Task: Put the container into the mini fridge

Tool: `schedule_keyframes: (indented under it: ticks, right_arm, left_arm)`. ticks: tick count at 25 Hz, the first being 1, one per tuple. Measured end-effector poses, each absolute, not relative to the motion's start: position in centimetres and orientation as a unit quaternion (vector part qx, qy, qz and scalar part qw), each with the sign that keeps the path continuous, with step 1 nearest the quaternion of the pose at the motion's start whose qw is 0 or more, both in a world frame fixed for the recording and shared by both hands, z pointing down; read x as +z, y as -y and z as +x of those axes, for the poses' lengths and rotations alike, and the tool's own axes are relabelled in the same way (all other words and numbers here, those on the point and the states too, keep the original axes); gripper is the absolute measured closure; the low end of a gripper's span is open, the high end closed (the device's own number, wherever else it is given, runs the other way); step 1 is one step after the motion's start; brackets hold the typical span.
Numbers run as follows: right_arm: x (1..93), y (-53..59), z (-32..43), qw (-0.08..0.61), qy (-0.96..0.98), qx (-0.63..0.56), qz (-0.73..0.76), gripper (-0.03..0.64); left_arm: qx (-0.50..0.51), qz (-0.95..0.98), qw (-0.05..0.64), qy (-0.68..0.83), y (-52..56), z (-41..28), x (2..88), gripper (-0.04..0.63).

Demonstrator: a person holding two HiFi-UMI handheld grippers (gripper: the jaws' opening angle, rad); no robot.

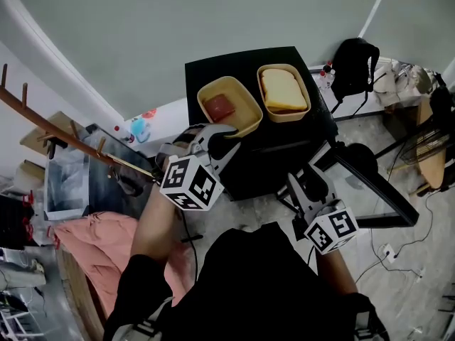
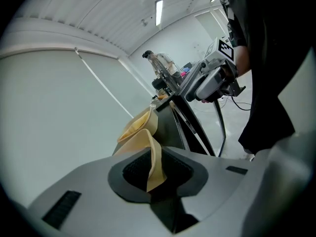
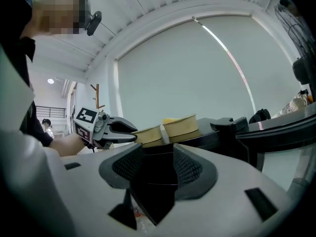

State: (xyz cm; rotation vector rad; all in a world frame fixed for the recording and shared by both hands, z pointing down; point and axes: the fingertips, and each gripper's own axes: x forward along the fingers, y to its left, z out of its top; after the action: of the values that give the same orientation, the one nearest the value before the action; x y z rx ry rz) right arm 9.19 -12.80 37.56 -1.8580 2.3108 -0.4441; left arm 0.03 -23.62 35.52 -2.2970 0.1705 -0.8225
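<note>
Two tan open containers stand on top of the black mini fridge (image 1: pixel 207 69). The left container (image 1: pixel 229 106) holds red food; the right container (image 1: pixel 284 91) holds a yellow slab. My left gripper (image 1: pixel 226 135) is at the left container's near rim (image 2: pixel 149 154), and the tan rim sits pinched between its pads, so it is shut on it. The right gripper (image 1: pixel 303 184) hangs lower, in front of the fridge beside its open door (image 1: pixel 375 187). Its jaws (image 3: pixel 158 169) stand open with nothing between them. In the right gripper view, both containers (image 3: pixel 149 134) show ahead, with the left gripper (image 3: pixel 116 130) at them.
A wooden coat rack (image 1: pixel 44 124) and a glass-topped table (image 1: pixel 70 170) stand at the left, with pink cloth (image 1: pixel 92 234) below. A black backpack (image 1: pixel 353 62) sits behind the fridge at the right. Cables (image 1: pixel 398 251) lie on the floor.
</note>
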Motion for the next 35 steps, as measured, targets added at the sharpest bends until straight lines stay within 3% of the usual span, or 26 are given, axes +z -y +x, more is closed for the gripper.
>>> schedule_keyframes:
  ticks: [6, 13, 15, 20, 35]
  right_arm:
    - [37.5, 13.0, 8.0, 0.056, -0.783, -0.158, -0.598, 0.408]
    - [37.3, 14.0, 5.9, 0.145, -0.797, -0.304, -0.500, 0.402]
    - [37.3, 14.3, 5.2, 0.174, -0.793, -0.365, -0.455, 0.347]
    - [36.2, 15.7, 3.9, 0.250, -0.770, -0.461, -0.363, 0.295]
    - [36.4, 16.4, 1.7, 0.298, -0.723, -0.555, -0.283, 0.284]
  left_arm:
    - [-0.302, -0.892, 0.333, -0.051, 21.7, 0.7, 35.3, 0.532]
    - [-0.289, -0.901, 0.318, -0.058, 18.7, -0.1, 35.1, 0.534]
    - [-0.282, -0.904, 0.316, -0.060, 17.5, -0.2, 35.0, 0.535]
    - [-0.270, -0.912, 0.304, -0.056, 14.8, -1.2, 34.5, 0.535]
    - [-0.254, -0.923, 0.284, -0.047, 9.8, -1.5, 34.4, 0.549]
